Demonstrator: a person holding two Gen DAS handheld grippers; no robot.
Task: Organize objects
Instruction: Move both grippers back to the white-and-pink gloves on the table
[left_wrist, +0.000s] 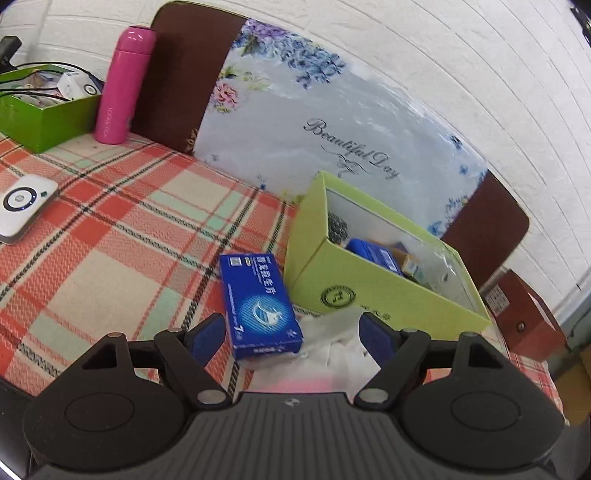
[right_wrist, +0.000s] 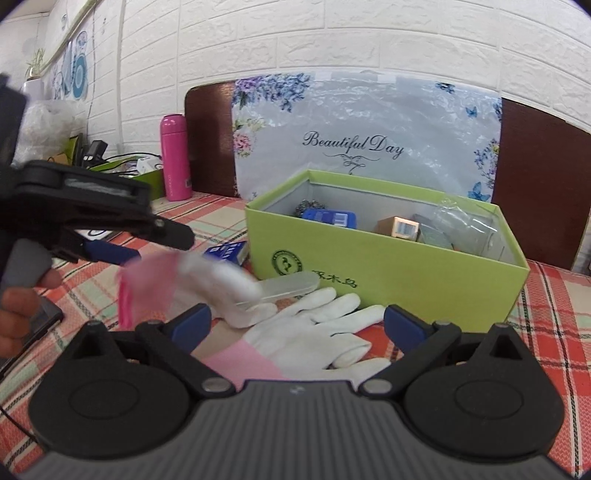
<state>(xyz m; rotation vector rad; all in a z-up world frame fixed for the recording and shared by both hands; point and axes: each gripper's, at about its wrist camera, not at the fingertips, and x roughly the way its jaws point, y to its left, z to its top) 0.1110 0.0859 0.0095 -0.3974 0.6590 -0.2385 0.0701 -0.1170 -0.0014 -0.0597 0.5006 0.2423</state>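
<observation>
Here both jaws gape: left hand-held gripper (left_wrist: 293, 334) over the blue box (left_wrist: 258, 301), right hand-held gripper (right_wrist: 297, 326) over white gloves (right_wrist: 314, 328)

The table carries 2 green boxes: 1 light green box (right_wrist: 388, 258) and 1 darker green box (left_wrist: 44, 118). There are 2 white gloves with pink cuffs: 1 flat glove (right_wrist: 314, 332) and 1 blurred glove (right_wrist: 207, 280) above it. Also visible are 1 pink bottle (left_wrist: 123, 86), 1 blue carton (left_wrist: 258, 302) on the cloth, 1 clear plastic case (right_wrist: 288, 286) and 1 white round-dial device (left_wrist: 22, 206).
</observation>
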